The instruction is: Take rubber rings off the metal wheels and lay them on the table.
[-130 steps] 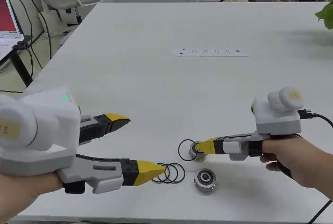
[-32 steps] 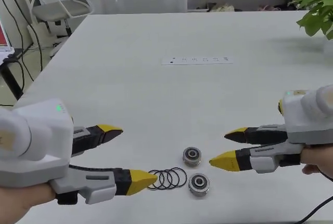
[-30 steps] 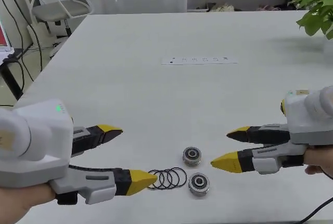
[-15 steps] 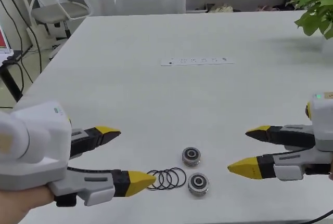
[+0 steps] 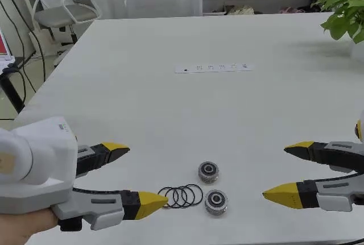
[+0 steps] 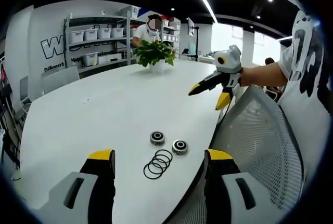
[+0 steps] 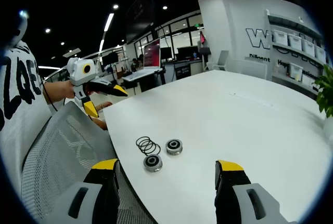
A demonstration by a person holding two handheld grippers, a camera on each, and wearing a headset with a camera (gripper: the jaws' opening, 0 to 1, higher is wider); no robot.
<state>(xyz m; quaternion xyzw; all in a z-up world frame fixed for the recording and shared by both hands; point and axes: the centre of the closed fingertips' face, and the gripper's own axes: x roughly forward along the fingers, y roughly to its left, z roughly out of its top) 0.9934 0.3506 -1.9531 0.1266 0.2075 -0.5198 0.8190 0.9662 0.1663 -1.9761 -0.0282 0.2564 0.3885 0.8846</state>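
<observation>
Head view: left tool (image 5: 147, 175) and right tool (image 5: 275, 171) gape empty. Rubber rings (image 5: 180, 195) lie beside metal wheels (image 5: 216, 200) by the tabletop's (image 5: 227, 114) near edge.

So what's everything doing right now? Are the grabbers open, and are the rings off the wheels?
left gripper: open, holding nothing, just left of the rings.
right gripper: open, holding nothing, off to the right of the wheels.
rubber rings: off the wheels, lying flat and overlapping on the table.
far wheel: lying flat, nothing touching it.
near wheel: lying flat, right beside the rings.
</observation>
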